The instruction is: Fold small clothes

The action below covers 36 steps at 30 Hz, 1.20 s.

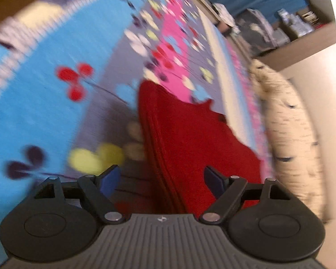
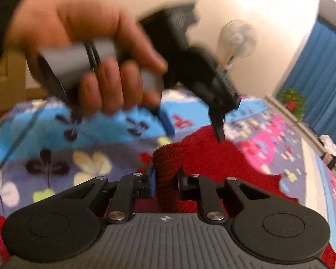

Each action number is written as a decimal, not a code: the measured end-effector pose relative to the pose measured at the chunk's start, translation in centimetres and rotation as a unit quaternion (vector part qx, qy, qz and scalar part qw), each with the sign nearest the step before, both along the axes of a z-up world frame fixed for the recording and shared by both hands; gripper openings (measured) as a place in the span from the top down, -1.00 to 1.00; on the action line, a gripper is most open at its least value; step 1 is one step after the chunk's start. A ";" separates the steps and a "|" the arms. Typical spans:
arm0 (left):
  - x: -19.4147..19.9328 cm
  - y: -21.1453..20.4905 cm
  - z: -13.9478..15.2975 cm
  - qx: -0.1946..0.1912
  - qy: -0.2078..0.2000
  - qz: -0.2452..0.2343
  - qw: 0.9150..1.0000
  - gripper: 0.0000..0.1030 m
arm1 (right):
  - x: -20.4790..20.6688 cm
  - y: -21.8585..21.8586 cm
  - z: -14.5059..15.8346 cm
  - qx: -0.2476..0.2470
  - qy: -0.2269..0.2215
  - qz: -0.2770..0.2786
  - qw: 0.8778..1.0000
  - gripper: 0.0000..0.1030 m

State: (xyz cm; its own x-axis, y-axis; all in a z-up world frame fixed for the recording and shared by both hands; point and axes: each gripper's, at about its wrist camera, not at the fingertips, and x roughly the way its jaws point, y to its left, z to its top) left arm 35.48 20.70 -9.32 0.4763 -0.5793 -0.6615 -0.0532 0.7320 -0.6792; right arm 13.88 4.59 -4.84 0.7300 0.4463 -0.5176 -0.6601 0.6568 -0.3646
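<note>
Open left hand-held gripper [image 1: 161, 176] above red garment [image 1: 190, 134] on floral blanket [image 1: 56, 89]

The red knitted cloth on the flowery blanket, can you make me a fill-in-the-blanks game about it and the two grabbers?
1. The right gripper is shut on a bunched fold of the ____ knitted cloth.
2. The left gripper has its jaws ____, with nothing between them.
3. The cloth lies on a fleecy blanket printed with ____.
4. In the right wrist view, a bare hand holds the other ____ above the blanket.

Missing words: red; open; flowers; gripper
</note>
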 end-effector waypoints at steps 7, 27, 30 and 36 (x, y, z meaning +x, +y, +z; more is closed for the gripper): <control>2.8 -2.2 -3.5 -0.032 0.031 -0.006 0.999 -0.55 | -1.4 -1.0 1.1 0.013 -0.004 0.008 1.000 0.67; -11.2 6.8 7.7 0.002 -0.076 0.141 0.987 0.19 | -6.2 -1.8 10.2 0.266 0.089 0.010 0.960 0.69; -12.5 5.5 10.1 0.017 -0.144 0.147 0.978 0.02 | -4.0 -7.3 9.1 0.307 0.136 -0.091 0.938 0.70; -15.2 -0.6 12.0 0.013 -0.239 0.132 0.962 -0.36 | -3.6 -23.0 6.2 0.394 0.162 -0.283 0.859 0.71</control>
